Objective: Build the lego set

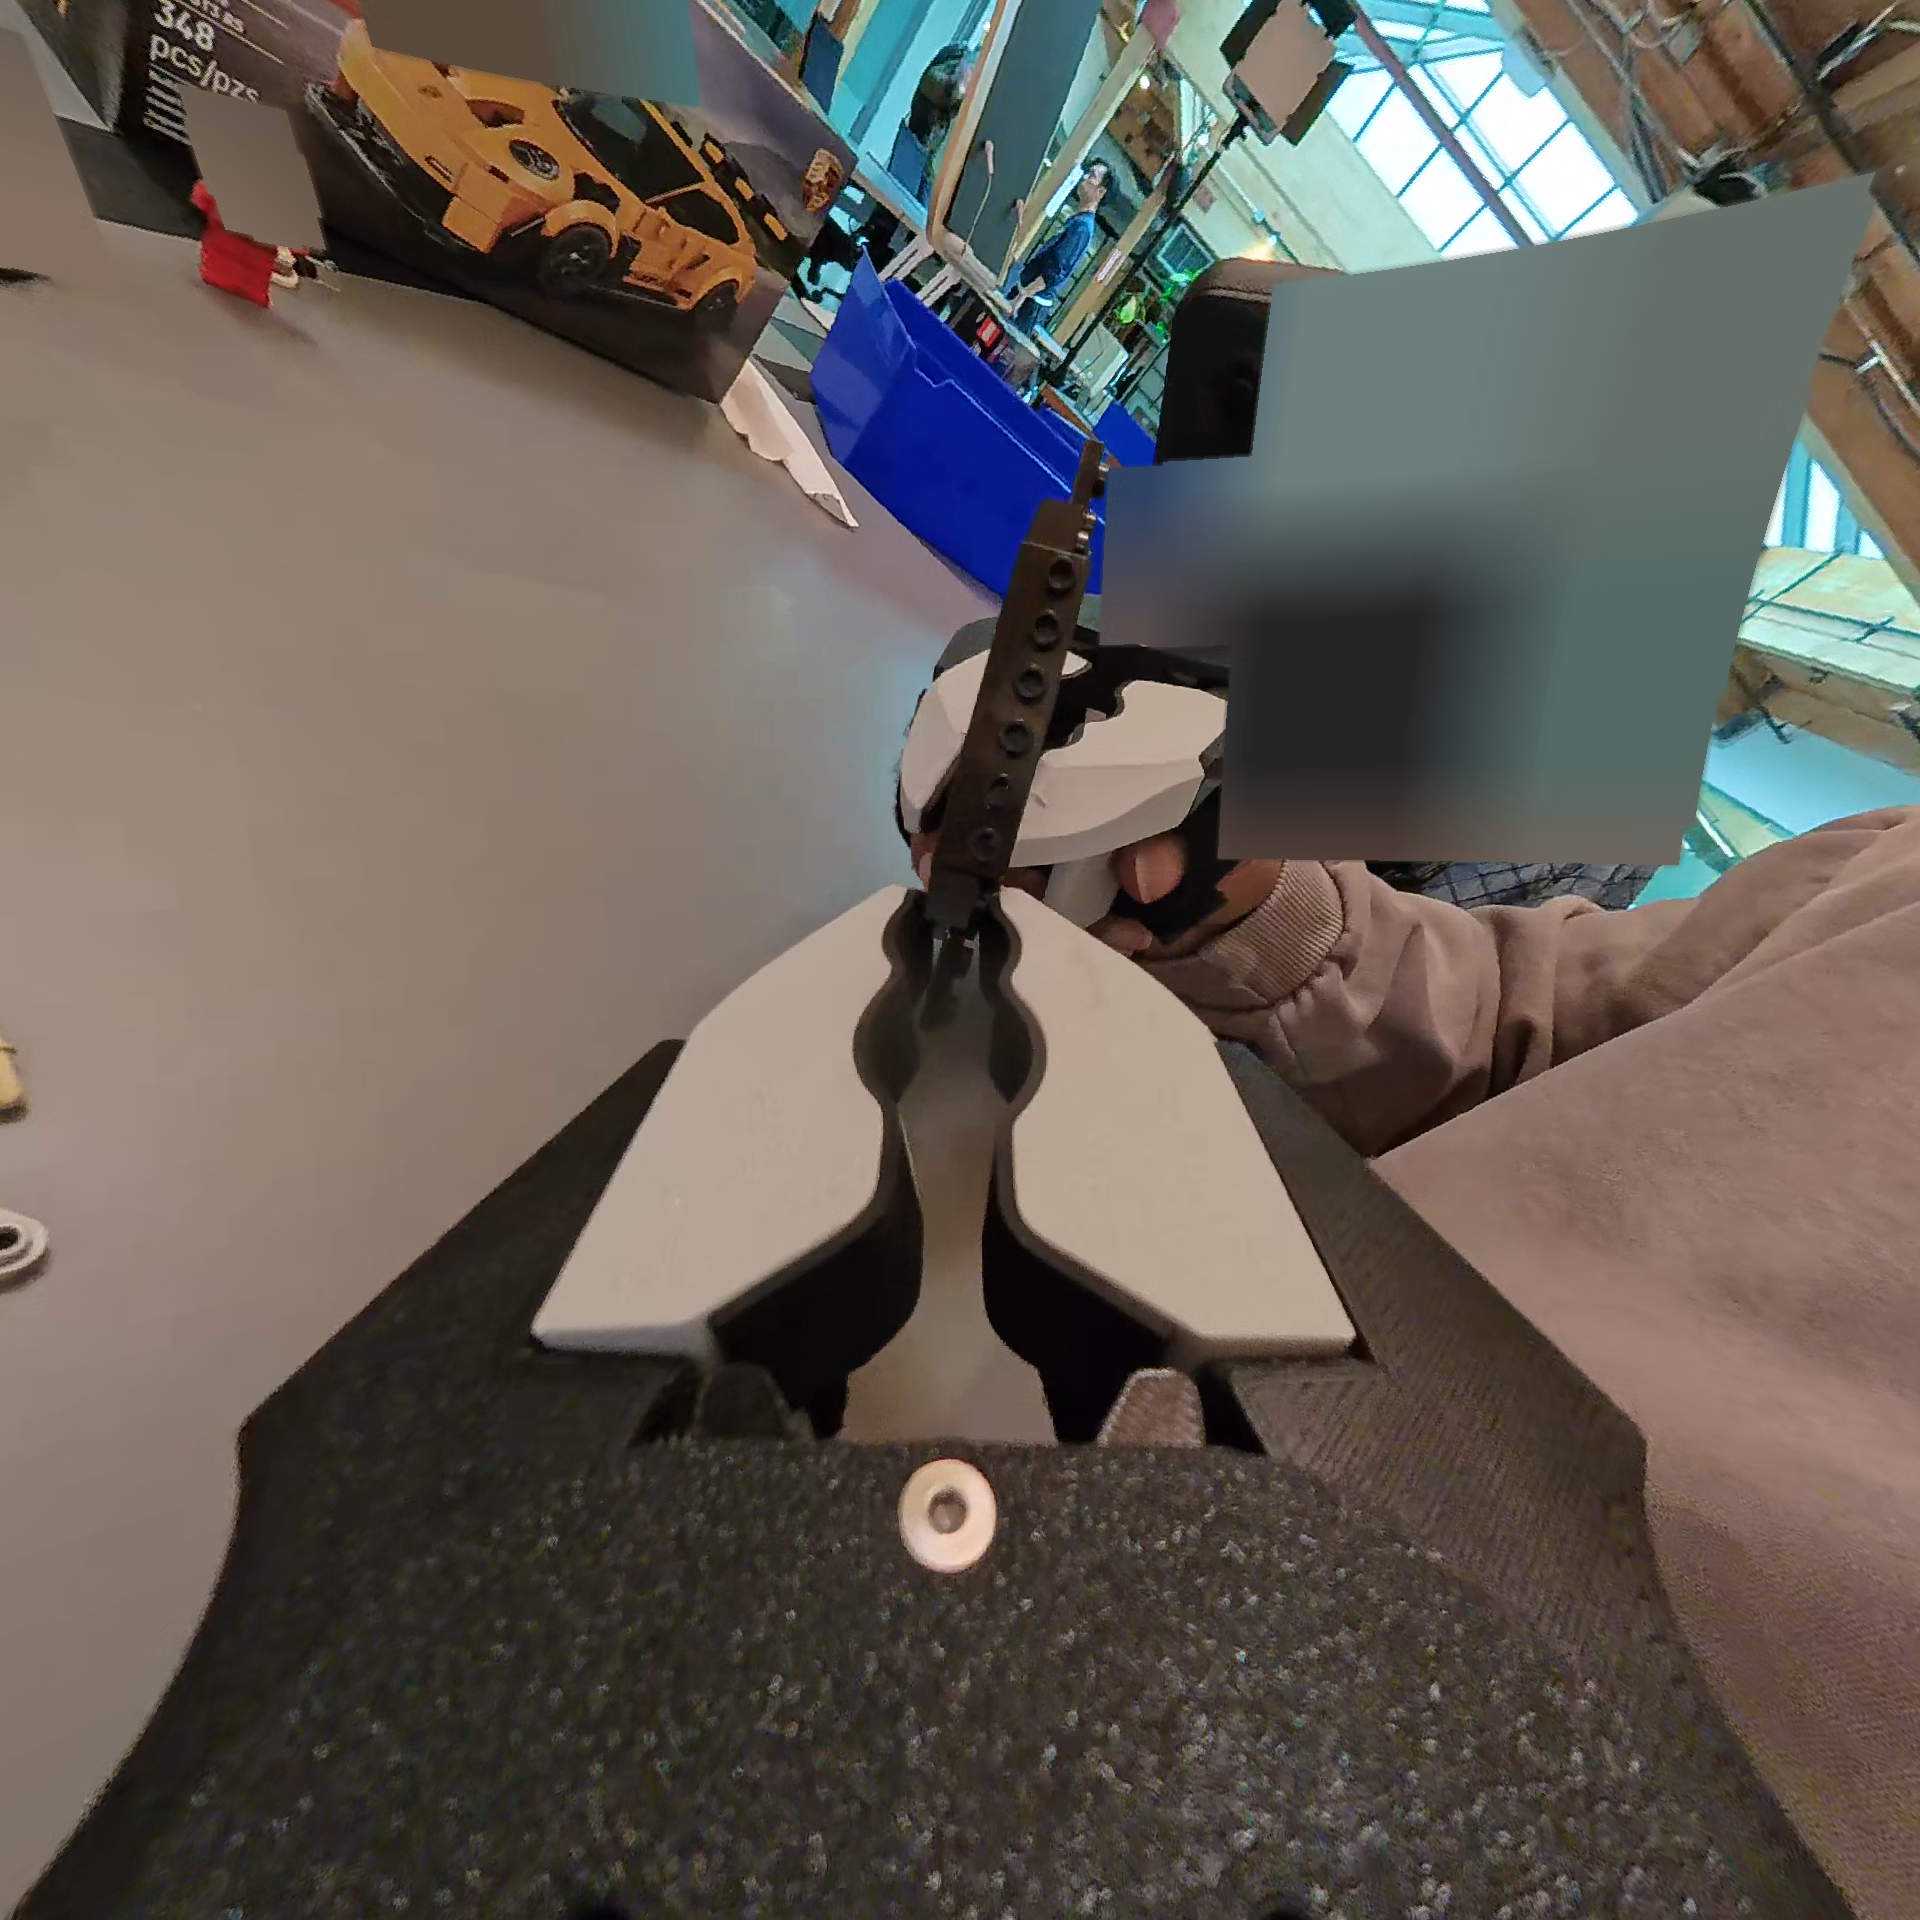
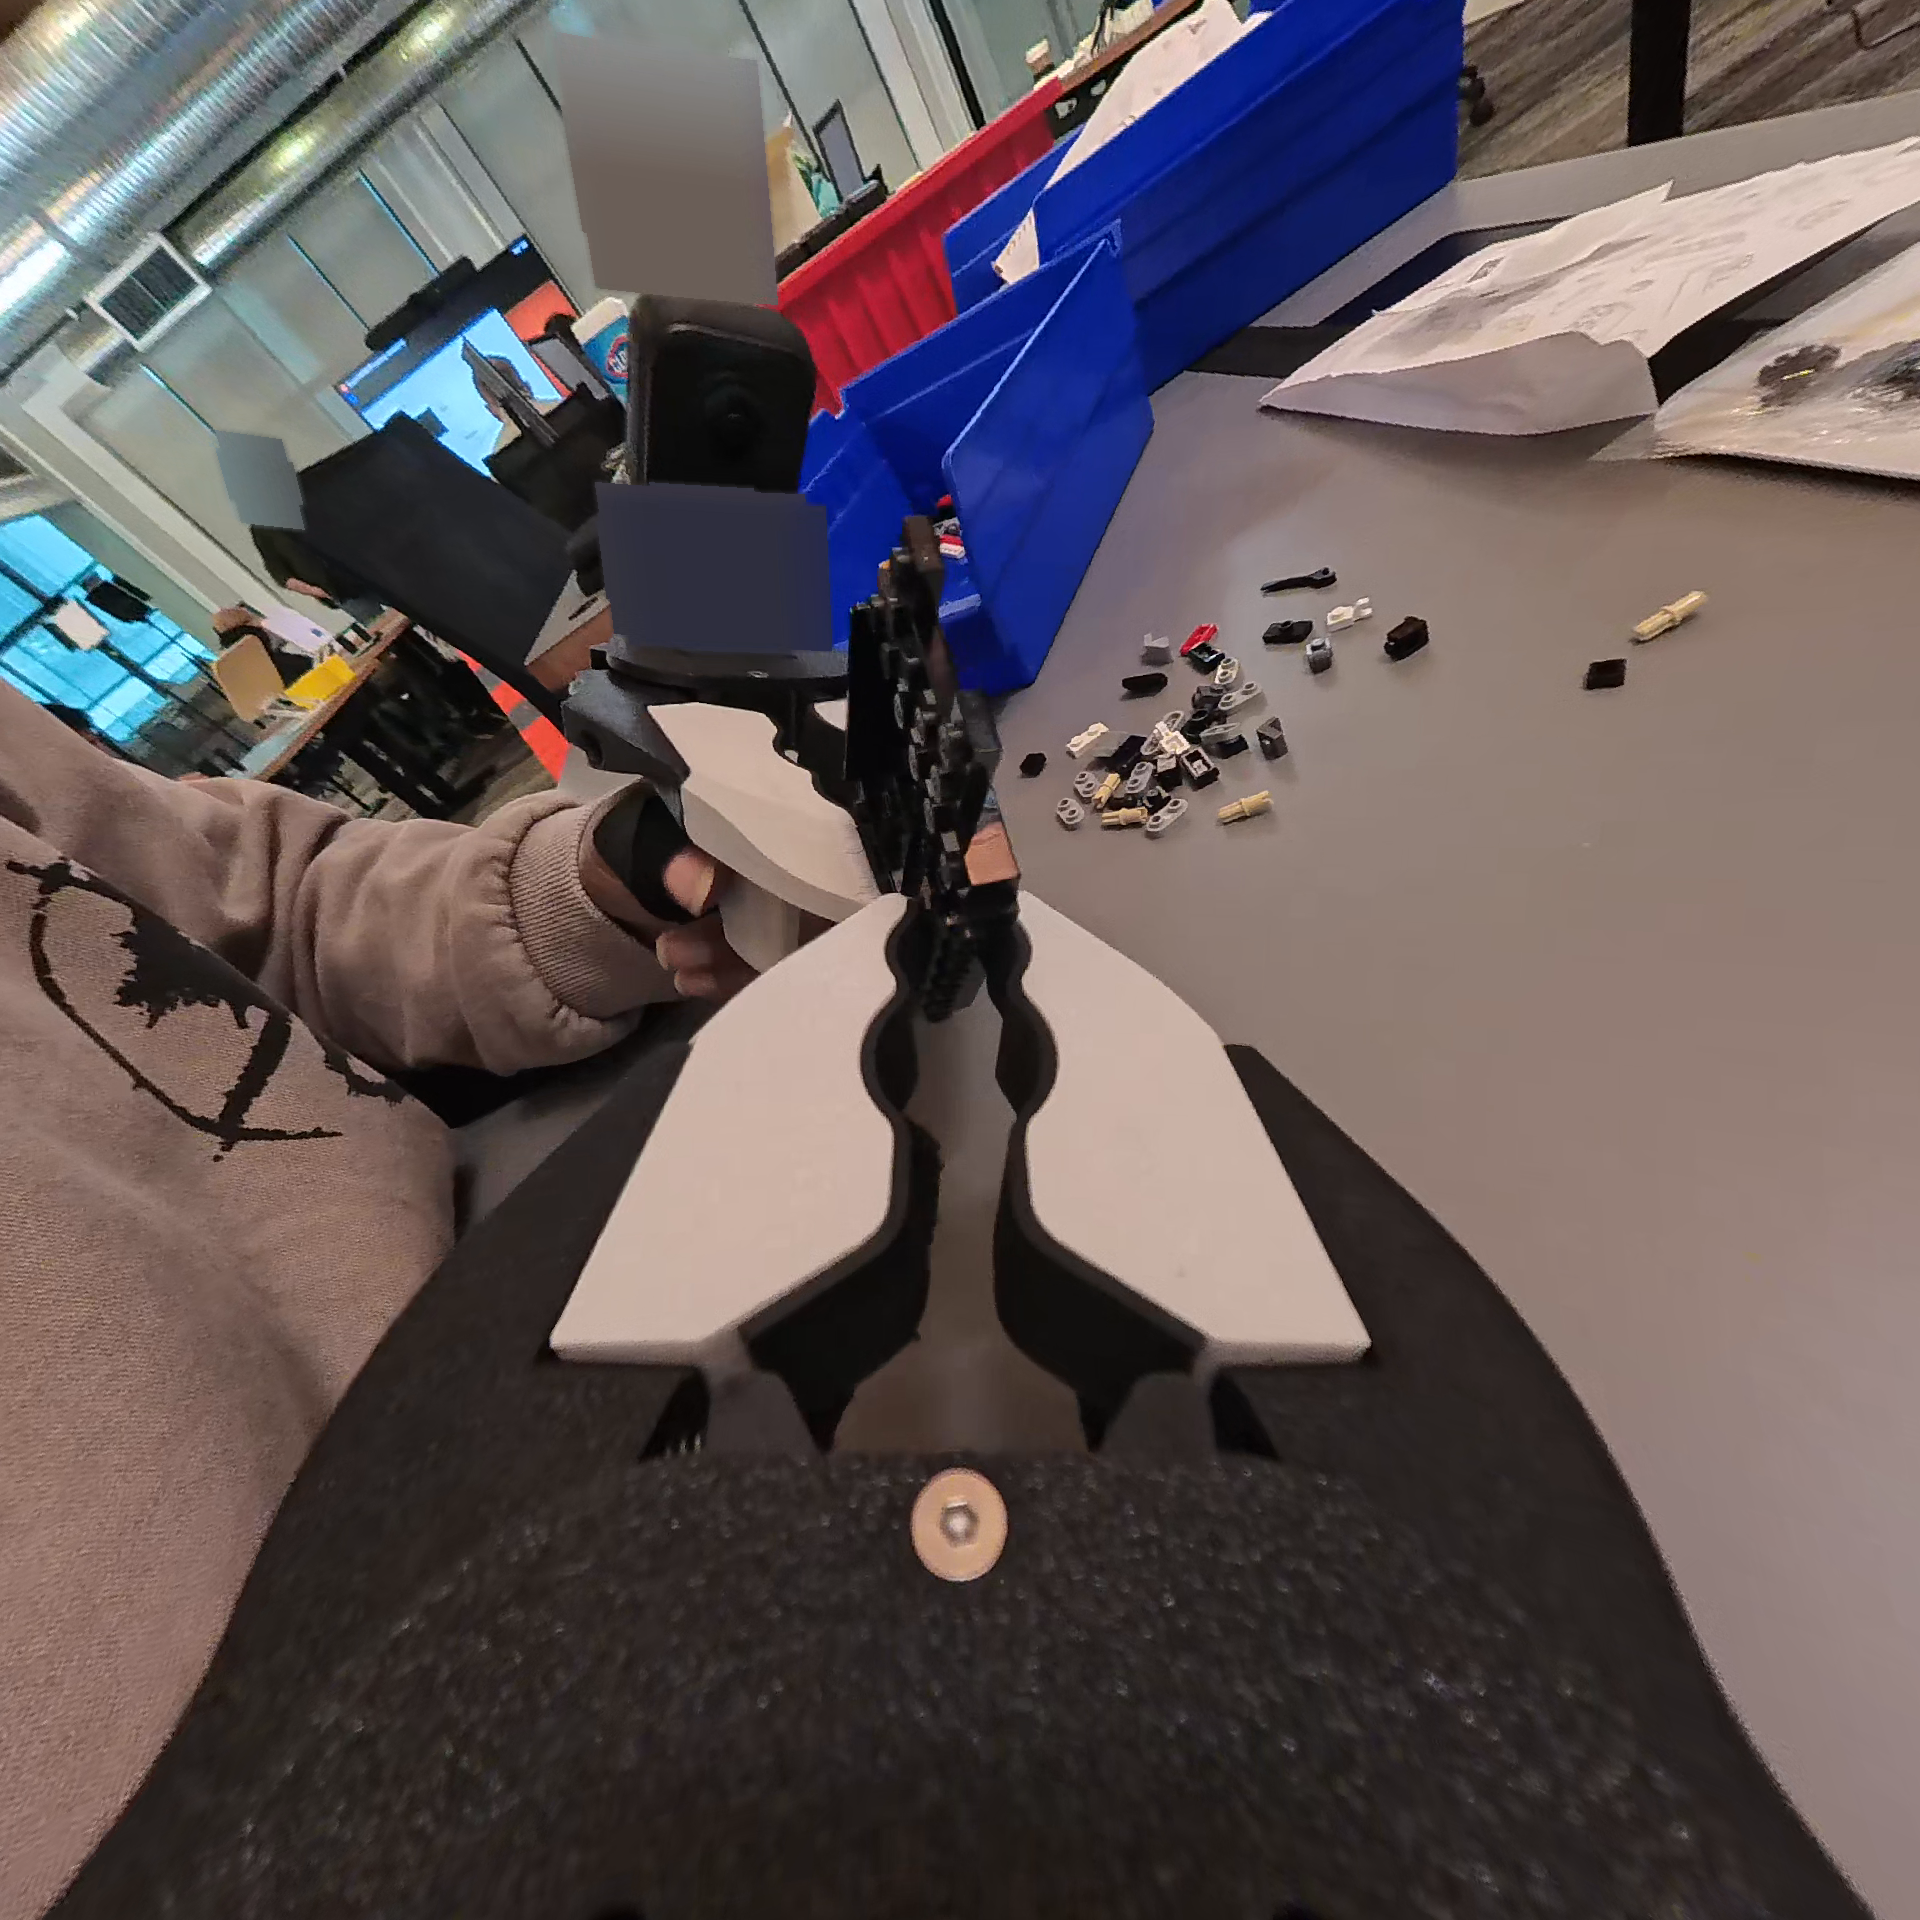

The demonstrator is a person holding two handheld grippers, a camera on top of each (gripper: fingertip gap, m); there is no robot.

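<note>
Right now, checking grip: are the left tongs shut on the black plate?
Shut: left tongs pinch the black plate at its lower end.

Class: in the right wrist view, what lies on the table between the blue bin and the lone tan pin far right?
A scattered pile of small loose pieces, black, grey, white and tan, lies between the blue bin and the tan pin, seen in the right wrist view.
</note>
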